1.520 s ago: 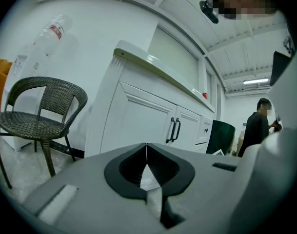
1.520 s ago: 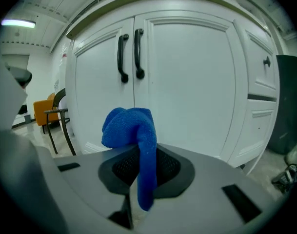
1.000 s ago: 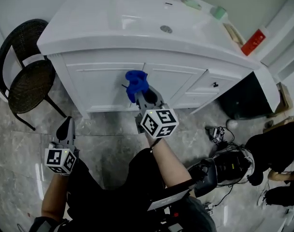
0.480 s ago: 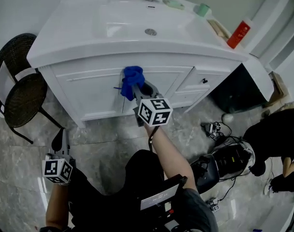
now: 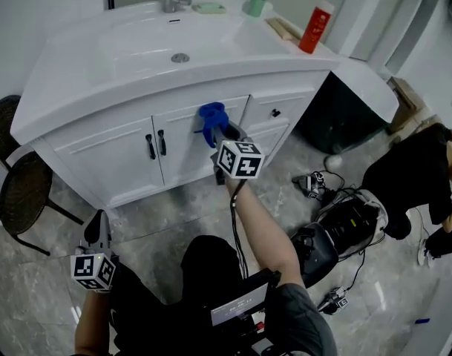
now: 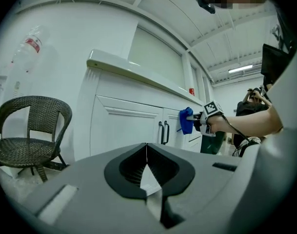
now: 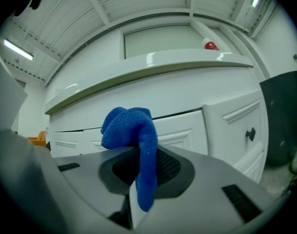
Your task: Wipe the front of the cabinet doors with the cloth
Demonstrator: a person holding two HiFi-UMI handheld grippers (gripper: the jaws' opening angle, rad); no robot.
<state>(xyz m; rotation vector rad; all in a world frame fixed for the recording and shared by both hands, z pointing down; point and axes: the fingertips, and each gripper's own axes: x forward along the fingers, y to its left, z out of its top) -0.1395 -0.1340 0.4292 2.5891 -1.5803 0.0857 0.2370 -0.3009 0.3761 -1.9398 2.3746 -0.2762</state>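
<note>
White bathroom, grey marble floor (image 5: pixel 160 221), and a white vanity with a curved counter edge (image 5: pixel 174 76) jutting out over the cabinet doors (image 5: pixel 129 154). There's open floor in front of the doors. A wicker chair (image 5: pixel 21 191) crowds the left end, and a dark bin (image 5: pixel 337 113) sits just past the right end. Cables and gear (image 5: pixel 337 225) litter the floor to my right, near a person in black (image 5: pixel 411 176). My right arm is stretched forward and my right gripper (image 5: pixel 217 128) is clamped on the blue cloth (image 5: pixel 212 116). The cloth bunches over the jaws with a tail hanging down. It looks to be touching the upper part of the right-hand door, between the paired handles (image 5: pixel 156 144) and the knobbed drawer (image 5: pixel 274 112). My left gripper (image 5: pixel 98 227) hangs low by my side, well clear of the cabinet, jaws together on nothing.
</note>
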